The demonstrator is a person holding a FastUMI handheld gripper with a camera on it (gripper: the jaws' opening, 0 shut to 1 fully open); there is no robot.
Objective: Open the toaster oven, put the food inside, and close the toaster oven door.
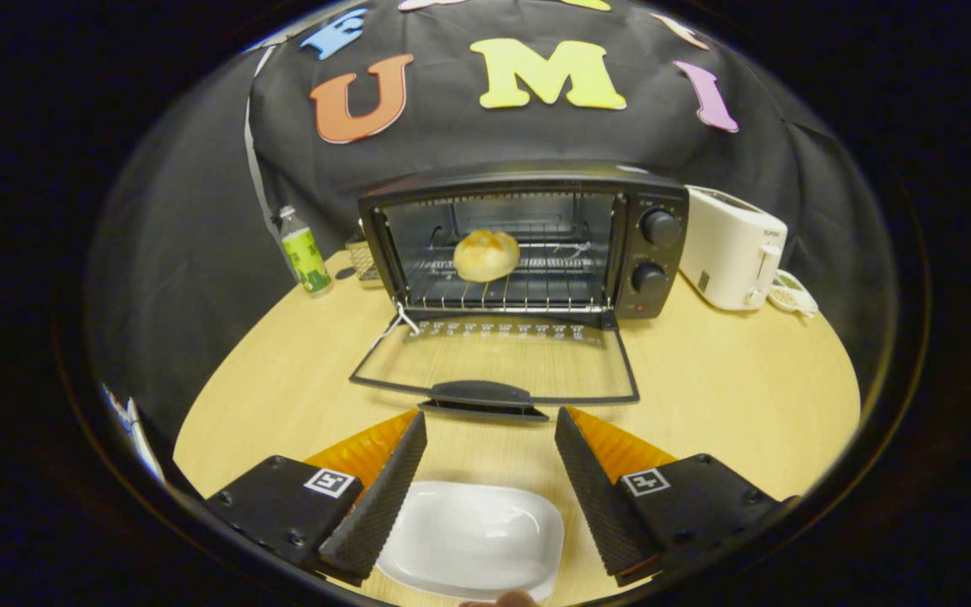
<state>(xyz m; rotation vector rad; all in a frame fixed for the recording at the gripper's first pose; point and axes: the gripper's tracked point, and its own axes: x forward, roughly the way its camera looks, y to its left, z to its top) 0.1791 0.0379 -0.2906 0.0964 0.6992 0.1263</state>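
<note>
Bun (486, 255), round and golden, sits on the rack inside the open toaster oven (528, 244); fingers (381, 497) spread, empty.

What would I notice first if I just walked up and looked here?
Probably the toaster oven on the wooden table, its glass door folded down flat. A golden bun sits on the rack inside. Nearer, the open gripper holds nothing, with a white dish between its fingers.

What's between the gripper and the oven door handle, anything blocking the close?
Nothing visible. The gripper is open, and the door handle lies just ahead of its fingers over bare table. The bun sits on the rack, clear of the lowered door.
</note>
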